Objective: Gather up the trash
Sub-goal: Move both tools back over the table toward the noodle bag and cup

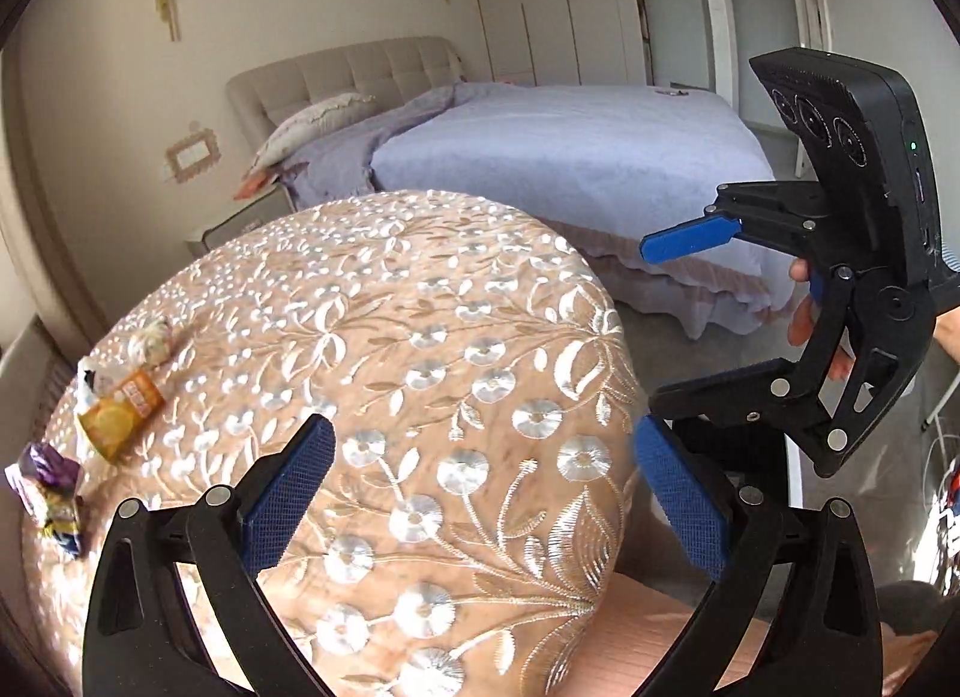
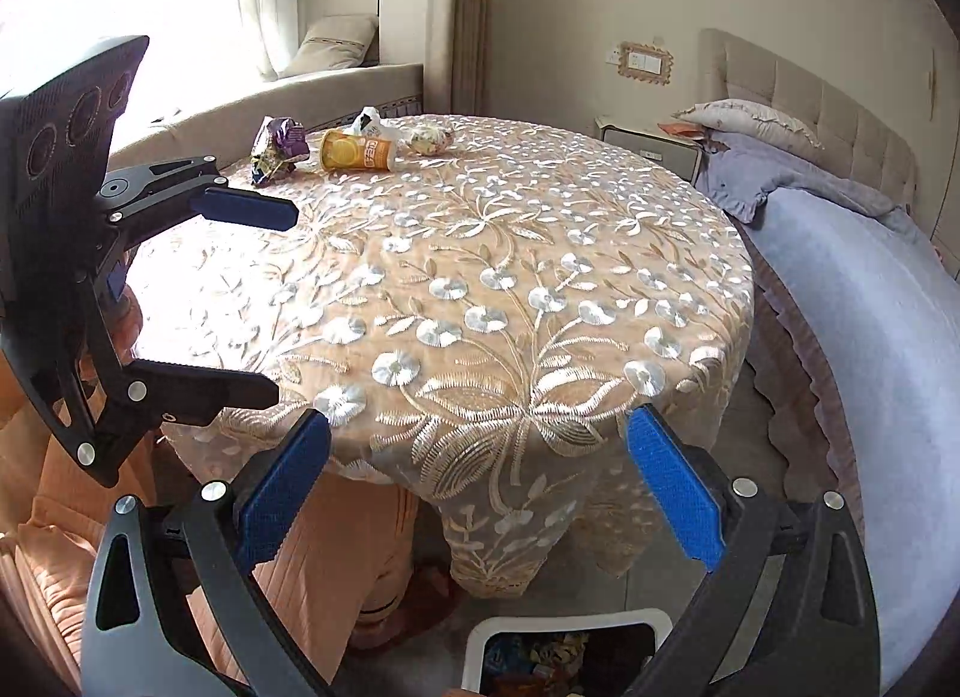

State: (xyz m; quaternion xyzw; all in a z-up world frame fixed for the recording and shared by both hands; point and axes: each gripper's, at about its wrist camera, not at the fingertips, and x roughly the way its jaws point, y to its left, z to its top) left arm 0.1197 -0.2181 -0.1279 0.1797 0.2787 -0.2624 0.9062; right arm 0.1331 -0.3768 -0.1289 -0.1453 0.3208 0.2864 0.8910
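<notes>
Trash lies at the far side of a round table with an embroidered cloth [image 2: 480,253]: a purple wrapper [image 2: 279,147], an orange packet [image 2: 355,150], a white wrapper [image 2: 371,120] and a pale crumpled wrapper [image 2: 431,138]. In the left wrist view the purple wrapper [image 1: 51,493], orange packet [image 1: 120,412] and white wrapper [image 1: 96,379] sit at the table's left edge. My left gripper [image 1: 480,493] is open and empty over the table. My right gripper [image 2: 477,475] is open and empty at the near table edge. Each gripper shows in the other's view, open: left [image 2: 264,301], right [image 1: 654,331].
A white bin [image 2: 570,631] holding trash stands on the floor below the right gripper. A bed with a lilac cover [image 1: 558,156] is to the right of the table. An orange pleated seat [image 2: 324,535] is under the table's left side. A window bench [image 2: 288,90] lies behind.
</notes>
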